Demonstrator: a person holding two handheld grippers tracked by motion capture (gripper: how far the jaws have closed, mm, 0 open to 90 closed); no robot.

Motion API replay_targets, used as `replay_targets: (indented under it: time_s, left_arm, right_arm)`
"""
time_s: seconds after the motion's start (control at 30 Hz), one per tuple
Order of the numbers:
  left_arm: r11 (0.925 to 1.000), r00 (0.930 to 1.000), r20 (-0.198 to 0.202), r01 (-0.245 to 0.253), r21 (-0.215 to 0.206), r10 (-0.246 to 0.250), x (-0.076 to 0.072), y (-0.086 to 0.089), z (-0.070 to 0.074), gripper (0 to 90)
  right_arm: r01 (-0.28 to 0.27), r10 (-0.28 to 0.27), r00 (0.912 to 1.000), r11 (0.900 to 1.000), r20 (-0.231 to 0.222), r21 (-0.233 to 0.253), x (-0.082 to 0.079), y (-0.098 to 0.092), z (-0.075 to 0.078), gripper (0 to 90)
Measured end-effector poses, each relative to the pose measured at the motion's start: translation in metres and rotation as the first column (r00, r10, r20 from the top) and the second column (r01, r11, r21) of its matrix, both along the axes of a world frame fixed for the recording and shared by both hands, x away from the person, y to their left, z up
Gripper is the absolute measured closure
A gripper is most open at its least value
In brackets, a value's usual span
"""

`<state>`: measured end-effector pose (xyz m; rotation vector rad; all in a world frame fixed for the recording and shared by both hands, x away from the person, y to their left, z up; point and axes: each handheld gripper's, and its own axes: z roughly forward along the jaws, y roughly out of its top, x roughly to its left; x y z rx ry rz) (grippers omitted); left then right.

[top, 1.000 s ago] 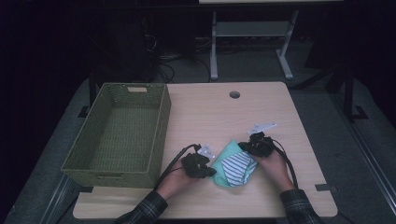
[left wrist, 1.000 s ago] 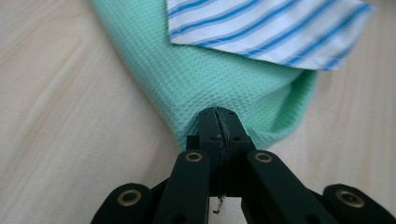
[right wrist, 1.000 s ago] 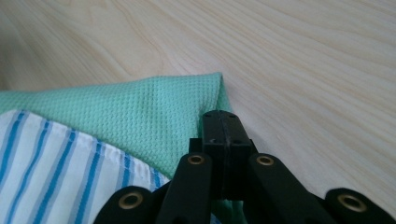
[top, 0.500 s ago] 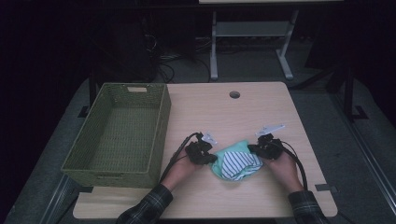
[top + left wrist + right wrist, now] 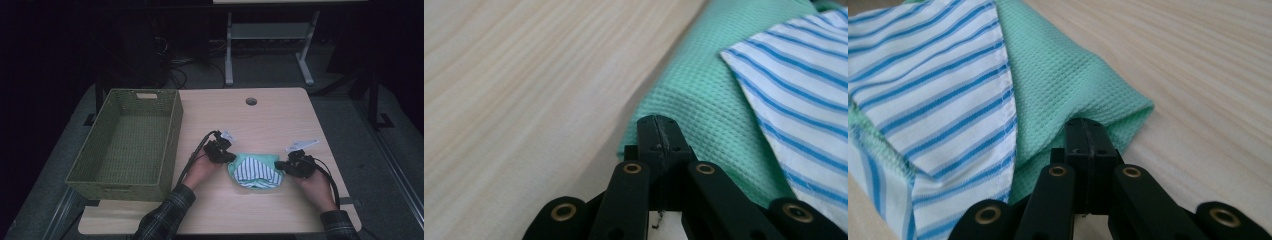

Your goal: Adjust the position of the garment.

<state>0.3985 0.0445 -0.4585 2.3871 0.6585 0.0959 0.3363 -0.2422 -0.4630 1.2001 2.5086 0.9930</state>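
A green waffle-weave cloth point(image 5: 255, 161) with a white and blue striped side point(image 5: 256, 172) lies folded on the wooden table point(image 5: 260, 120), between both hands. My left gripper point(image 5: 223, 155) is at the cloth's left end, jaws pressed together on the green edge point(image 5: 684, 100). My right gripper point(image 5: 288, 165) is at the cloth's right end, jaws shut on a green corner fold point(image 5: 1108, 107). The striped side point(image 5: 933, 85) lies over the green in the right gripper view and shows at the right point(image 5: 804, 85) in the left gripper view.
A green woven basket point(image 5: 129, 145) stands empty at the table's left. A round cable hole point(image 5: 251, 101) sits near the far edge. A desk frame point(image 5: 270, 35) and cables are on the floor beyond the table.
Both grippers have moved apart and toward the near edge, pulling the cloth with them. The cloth now lies spread wider between them.
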Motion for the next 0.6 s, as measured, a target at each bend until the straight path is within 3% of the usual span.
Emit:
replay_targets:
  time_s: [0.1, 0.27, 0.4, 0.5, 0.6]
  left_arm:
    - [0.9997, 1.0000, -0.008, -0.003, -0.026, 0.002, -0.002, 0.004, 0.004, 88.4]
    - [0.9985, 0.9999, -0.008, -0.015, -0.053, 0.015, -0.013, 0.014, 0.011, 74.8]
    - [0.9985, 0.9995, -0.009, -0.031, -0.044, 0.031, -0.023, 0.026, 0.013, 60.1]
    - [0.9981, 0.9988, -0.006, -0.048, -0.037, 0.048, -0.030, 0.032, 0.015, 49.3]
    - [0.9982, 0.9987, -0.010, -0.051, -0.031, 0.050, -0.037, 0.038, 0.016, 42.7]
  right_arm:
    - [-0.007, 0.007, 1.0000, 1.000, 0.006, -0.002, -0.003, -0.002, 0.002, 89.6]
    - [-0.003, 0.002, 0.9977, 1.000, 0.068, 0.011, 0.002, -0.009, 0.016, 89.6]
    - [0.025, -0.028, 0.9956, 0.999, 0.090, 0.030, 0.016, -0.013, 0.024, 89.7]
    - [0.025, -0.026, 0.9962, 0.999, 0.083, 0.022, 0.028, -0.013, 0.023, 89.6]
    - [0.043, -0.046, 0.9967, 0.998, 0.067, 0.053, 0.039, -0.012, 0.019, 89.7]
